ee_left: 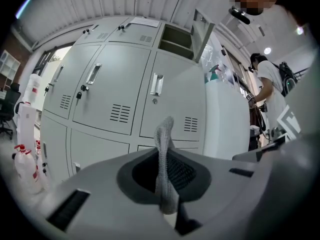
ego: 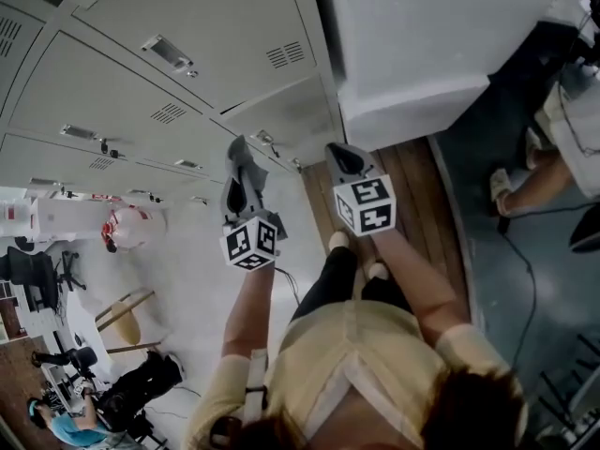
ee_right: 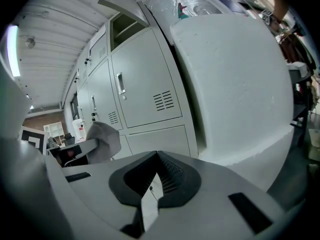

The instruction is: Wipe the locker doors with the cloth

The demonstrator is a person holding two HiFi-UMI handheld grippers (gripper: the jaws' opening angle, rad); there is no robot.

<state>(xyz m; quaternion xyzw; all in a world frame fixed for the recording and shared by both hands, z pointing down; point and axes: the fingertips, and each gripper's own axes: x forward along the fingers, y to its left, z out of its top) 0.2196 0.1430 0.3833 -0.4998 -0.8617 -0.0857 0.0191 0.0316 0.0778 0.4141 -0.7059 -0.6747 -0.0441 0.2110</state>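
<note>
Grey locker doors [ego: 141, 101] fill the upper left of the head view, each with a handle and vent slots. My left gripper [ego: 240, 157] points at them, shut on a grey cloth [ego: 246, 174]. In the left gripper view the cloth [ee_left: 164, 139] stands up as a thin folded strip pinched between the jaws, with the locker doors [ee_left: 115, 84] a short way ahead and not touched. My right gripper [ego: 345, 157] is beside the left one, shut and holding nothing. Its own view shows the lockers [ee_right: 145, 89] and the cloth [ee_right: 102, 140] at the left.
A big white block [ego: 422, 36] stands right of the lockers, close to the right gripper. One upper locker door [ee_left: 200, 31] hangs open. Spray bottles [ee_left: 22, 159] stand at the lockers' left end. A person [ee_left: 267, 84] stands to the right, and a cable [ego: 525, 270] lies on the floor.
</note>
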